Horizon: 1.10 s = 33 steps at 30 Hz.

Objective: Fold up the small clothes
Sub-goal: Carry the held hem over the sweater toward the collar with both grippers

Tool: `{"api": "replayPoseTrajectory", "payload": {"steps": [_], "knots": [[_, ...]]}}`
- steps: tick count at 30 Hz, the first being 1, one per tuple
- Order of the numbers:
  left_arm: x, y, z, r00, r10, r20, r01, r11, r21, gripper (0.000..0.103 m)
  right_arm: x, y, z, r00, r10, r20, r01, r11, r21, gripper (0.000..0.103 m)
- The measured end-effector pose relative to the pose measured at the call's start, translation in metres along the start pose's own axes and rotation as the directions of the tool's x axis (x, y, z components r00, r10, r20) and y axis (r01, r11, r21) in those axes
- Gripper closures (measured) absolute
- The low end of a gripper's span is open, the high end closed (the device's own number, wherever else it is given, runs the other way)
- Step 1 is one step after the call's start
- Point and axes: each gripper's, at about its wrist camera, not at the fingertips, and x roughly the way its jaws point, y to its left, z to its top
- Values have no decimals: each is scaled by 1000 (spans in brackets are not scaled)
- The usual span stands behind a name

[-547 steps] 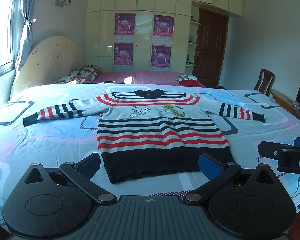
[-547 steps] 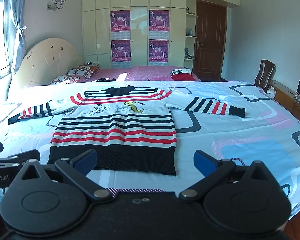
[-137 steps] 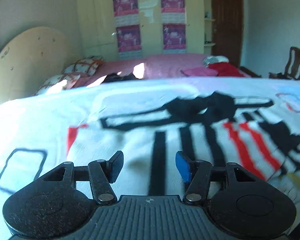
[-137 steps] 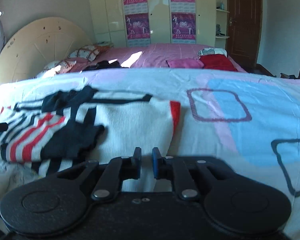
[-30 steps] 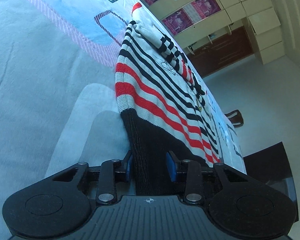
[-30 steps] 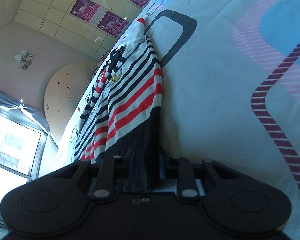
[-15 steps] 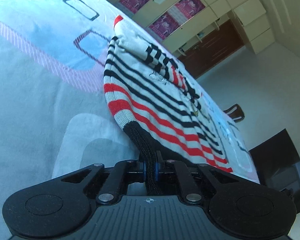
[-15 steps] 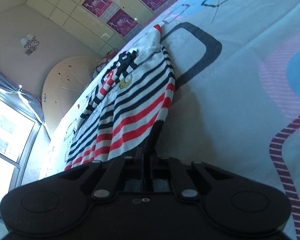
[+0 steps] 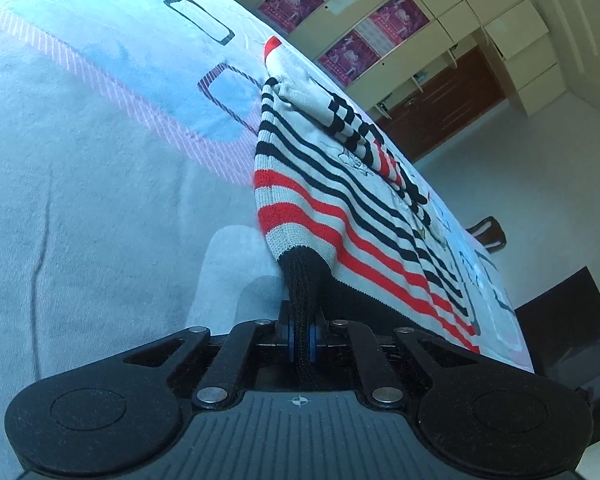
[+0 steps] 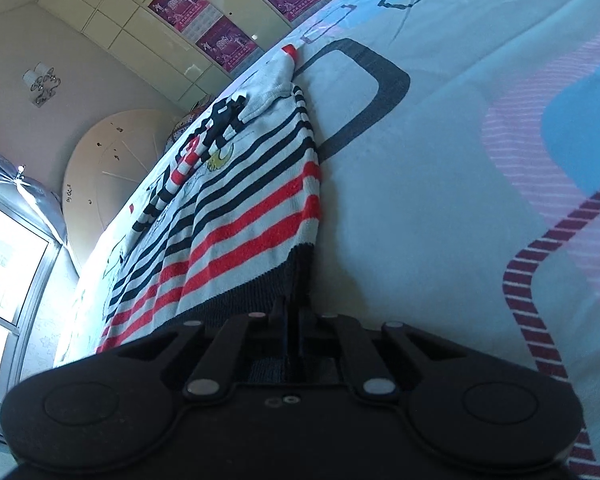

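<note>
Your left gripper [image 9: 301, 334] has its jaws pressed together on the black hem [image 9: 300, 280] of the striped sweater [image 9: 340, 184]. The knit is bunched into a narrow fold that passes straight between the two blue pads [image 9: 290, 336] and continues down behind them toward the gripper body. From this pinch the sweater rises a little off the bed sheet [image 9: 80, 180] and then spreads away to the right and up, with its red, black and grey stripes. The sleeves [image 9: 360, 132] lie folded across the chest.

Your right gripper [image 10: 293, 320] is closed in the same way on the other bottom corner of the hem [image 10: 296, 280]. In the right wrist view the dark rib band goes directly into the narrow slit between the jaws, and only a thin edge of fabric shows there; the pads themselves are mostly hidden by the linkage. The body of the sweater [image 10: 236, 208] lies to the left of this grip and stretches away toward the collar end, where a small red tip [image 10: 289, 51] touches the sheet [image 10: 440, 200].

So you hold each lower corner in one gripper, and the rest of the garment lies flat on the patterned sheet in front of both jaws. Behind the bed you see the cupboard wall with purple posters [image 10: 224, 44] and the round headboard [image 10: 112, 168].
</note>
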Motion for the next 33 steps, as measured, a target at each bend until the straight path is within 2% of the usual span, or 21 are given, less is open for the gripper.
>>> {"api": "replayPoseTrajectory", "payload": {"steps": [4, 9, 17, 25, 33], "knots": [[-13, -15, 17, 995, -56, 79, 55, 998, 17, 97, -16, 23, 11, 997, 28, 69, -24, 998, -59, 97], [-21, -33, 54, 982, -104, 159, 97, 994, 54, 97, -26, 61, 41, 987, 50, 155, -26, 988, -152, 97], [8, -56, 126, 963, -138, 232, 121, 989, 86, 97, -5, 101, 105, 973, 58, 224, 0, 968, -250, 97], [60, -81, 197, 947, -120, 297, 93, 990, 102, 97, 52, 116, 191, 967, 107, 233, -40, 961, -274, 97], [143, -72, 254, 961, -52, 270, 33, 997, 74, 97, 145, 94, 260, 979, 128, 162, -90, 971, -223, 97]]}}
